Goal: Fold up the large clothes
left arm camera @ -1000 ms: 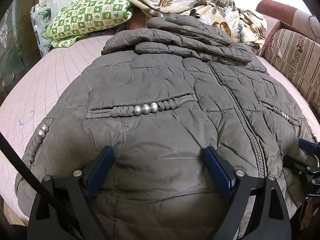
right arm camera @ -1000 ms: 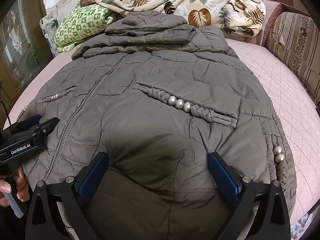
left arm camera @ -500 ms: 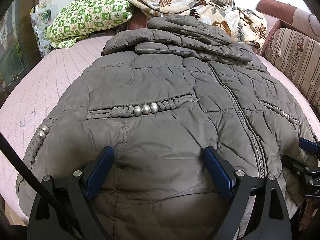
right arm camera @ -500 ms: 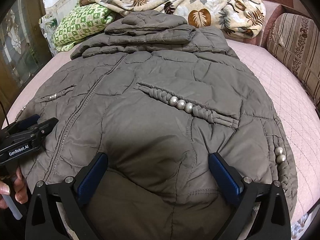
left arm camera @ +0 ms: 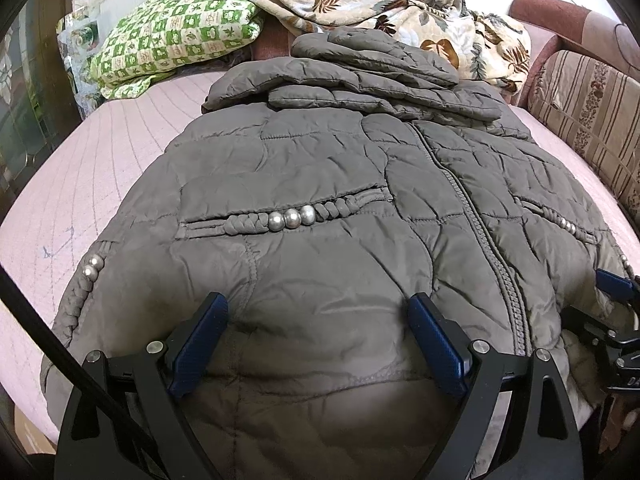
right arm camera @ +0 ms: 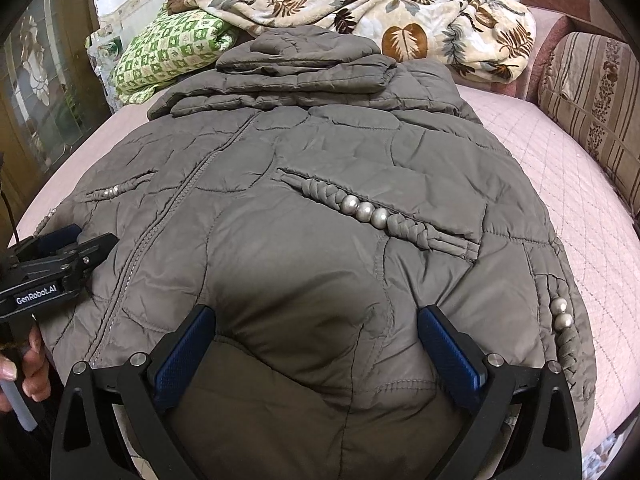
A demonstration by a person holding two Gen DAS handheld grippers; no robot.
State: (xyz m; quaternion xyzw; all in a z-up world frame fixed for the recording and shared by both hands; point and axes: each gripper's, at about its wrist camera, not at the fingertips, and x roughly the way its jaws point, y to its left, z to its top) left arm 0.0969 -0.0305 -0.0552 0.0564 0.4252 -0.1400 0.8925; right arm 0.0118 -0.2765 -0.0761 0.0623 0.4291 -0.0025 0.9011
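Your left tongs (left arm camera: 318, 322) and right tongs (right arm camera: 316, 334) stand wide and empty over the hem of the jacket (left arm camera: 340, 184), which lies zipped and face up on the bed (left arm camera: 80, 184), sleeves and hood stacked at 12 o'clock. Judge it puffy, light and slick: the shell will likely slide off a shallow pinch. Bite deep into the stitched hem (right arm camera: 392, 386) at 6 o'clock, clear of the beads (left arm camera: 291, 218), which could turn the pads aside
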